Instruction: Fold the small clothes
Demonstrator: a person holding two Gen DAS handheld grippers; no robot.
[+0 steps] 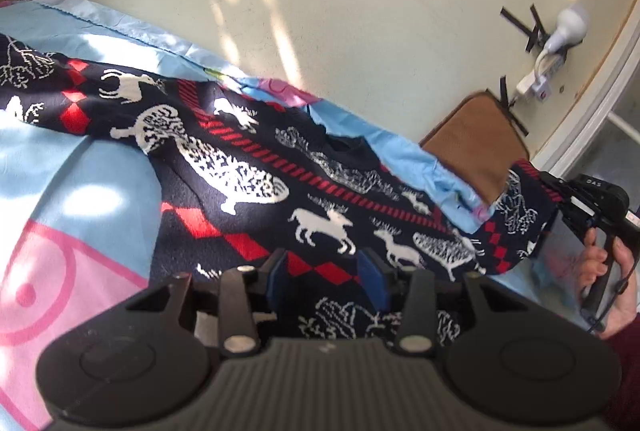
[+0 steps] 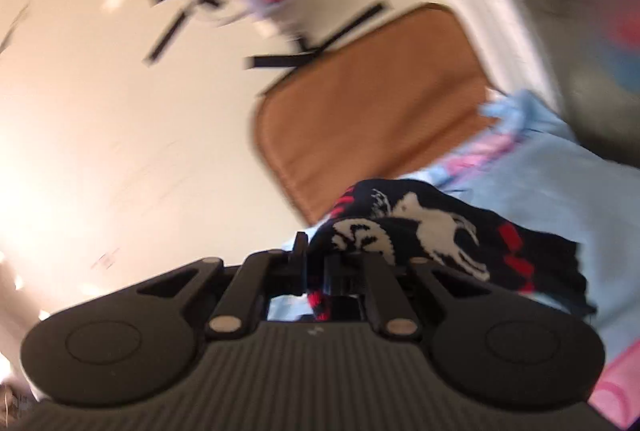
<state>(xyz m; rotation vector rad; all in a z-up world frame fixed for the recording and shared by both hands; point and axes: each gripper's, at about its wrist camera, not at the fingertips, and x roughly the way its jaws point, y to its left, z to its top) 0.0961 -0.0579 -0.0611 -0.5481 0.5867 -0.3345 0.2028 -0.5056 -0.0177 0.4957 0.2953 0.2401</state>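
Note:
A small dark navy sweater (image 1: 248,167) with white animals and red diamonds lies spread on a light blue and pink cloth (image 1: 80,199). My left gripper (image 1: 326,279) hovers open over the sweater's near part, blue pads apart with fabric showing between them. My right gripper (image 2: 316,271) is shut on the sweater's sleeve end (image 2: 404,227) and lifts it. The right gripper also shows at the right of the left wrist view (image 1: 560,191), holding the raised sleeve (image 1: 516,215).
Cream floor (image 1: 360,11) lies beyond the cloth. A brown mat (image 1: 476,139) sits past the cloth's far edge. A white power strip with plugs (image 1: 548,71) is taped down with black strips. A white door frame (image 1: 612,79) stands at right.

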